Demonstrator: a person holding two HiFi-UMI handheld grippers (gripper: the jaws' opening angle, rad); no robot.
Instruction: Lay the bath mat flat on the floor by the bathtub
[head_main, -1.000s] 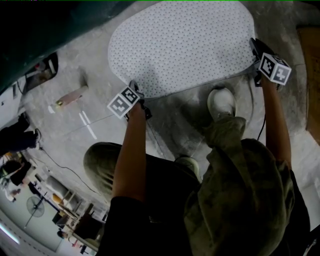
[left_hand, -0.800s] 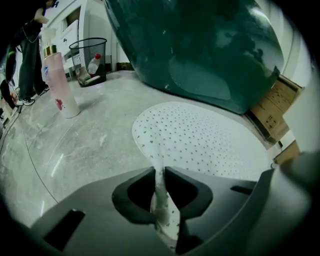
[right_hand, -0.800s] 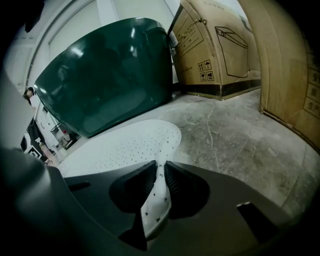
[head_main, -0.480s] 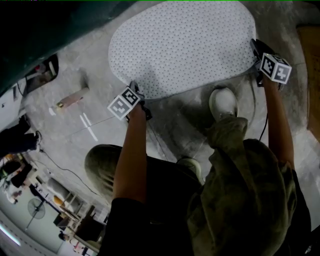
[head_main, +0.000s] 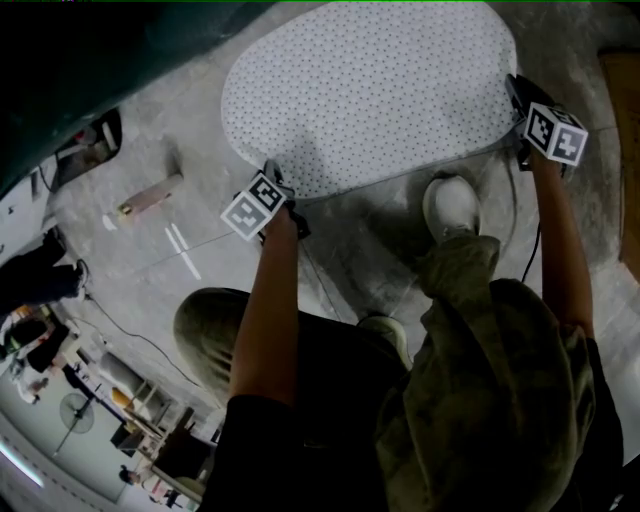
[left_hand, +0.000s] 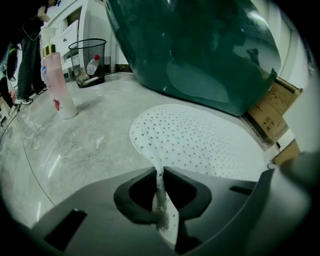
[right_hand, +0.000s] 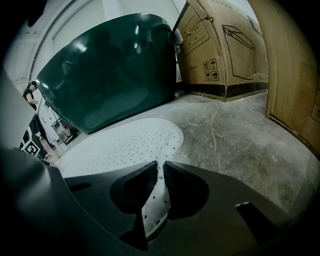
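You crouch on the concrete floor (head_main: 350, 250) with the bath mat (head_main: 370, 90) spread before you, its far edge close to the dark green bathtub (left_hand: 200, 45). The white, speckled mat lies almost wholly flat; only the two near corners rise off the floor, and each is pinched in a claw.

Your left claw (head_main: 275, 180) grips the mat's near left corner. In the left gripper view the fabric (left_hand: 200, 145) runs up as a thin fold between the two pads of that claw (left_hand: 161, 175), which have just been closing tighter on it. Your right claw (head_main: 515, 100) holds the near right corner the same way (its own view shows the fold of mat (right_hand: 125, 145) clamped at the claw (right_hand: 161, 172)), and its jaws too have just been closing further.

Your white shoe (head_main: 450, 205) rests on the floor just short of the mat's near edge, between your two arms. A pink bottle (left_hand: 56, 82) stands on the floor well to the left, a wire bin (left_hand: 87, 57) behind it. Cardboard boxes (right_hand: 220, 45) stand beside the tub (right_hand: 110, 70) on the right.
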